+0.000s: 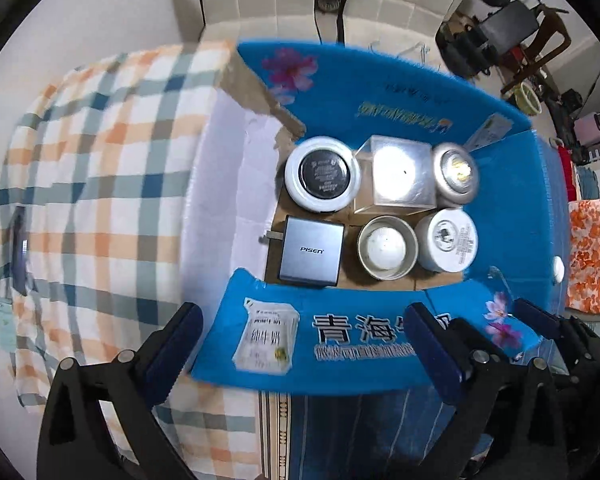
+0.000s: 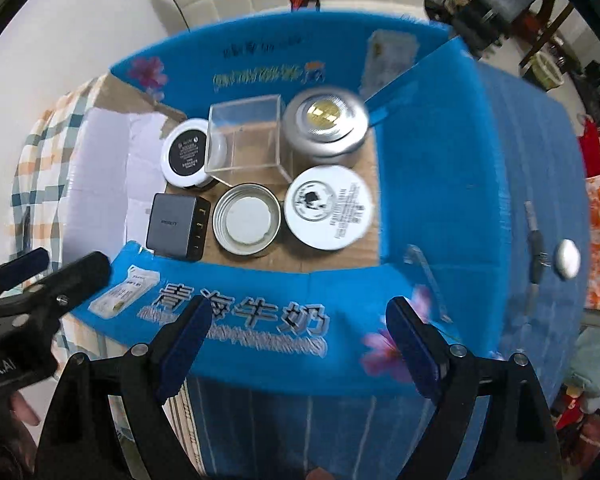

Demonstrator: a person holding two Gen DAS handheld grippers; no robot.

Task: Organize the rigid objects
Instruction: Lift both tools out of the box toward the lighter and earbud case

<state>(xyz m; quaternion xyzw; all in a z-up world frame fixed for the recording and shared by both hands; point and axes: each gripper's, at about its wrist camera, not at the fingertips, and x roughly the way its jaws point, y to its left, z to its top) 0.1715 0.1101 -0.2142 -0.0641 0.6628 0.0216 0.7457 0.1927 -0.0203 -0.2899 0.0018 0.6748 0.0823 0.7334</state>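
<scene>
A blue cardboard box (image 1: 380,88) (image 2: 420,152) stands open below both grippers. Inside lie a white compact with a black lid (image 1: 322,173) (image 2: 187,153), a clear plastic cube (image 1: 394,176) (image 2: 246,136), a silver puck light (image 1: 456,174) (image 2: 326,122), a grey PISEN charger (image 1: 311,251) (image 2: 176,226), an open metal tin (image 1: 386,247) (image 2: 247,219) and a white round tin (image 1: 447,245) (image 2: 329,207). My left gripper (image 1: 304,344) is open and empty over the box's near flap. My right gripper (image 2: 300,340) is open and empty over the same flap; it also shows in the left wrist view (image 1: 480,332).
A plaid cloth (image 1: 100,168) covers the surface left of the box. A blue striped cloth (image 2: 540,184) lies to the right, with a small white oval object (image 2: 567,258) and a pen-like tool (image 2: 535,248) on it. Chairs and clutter stand at the back right.
</scene>
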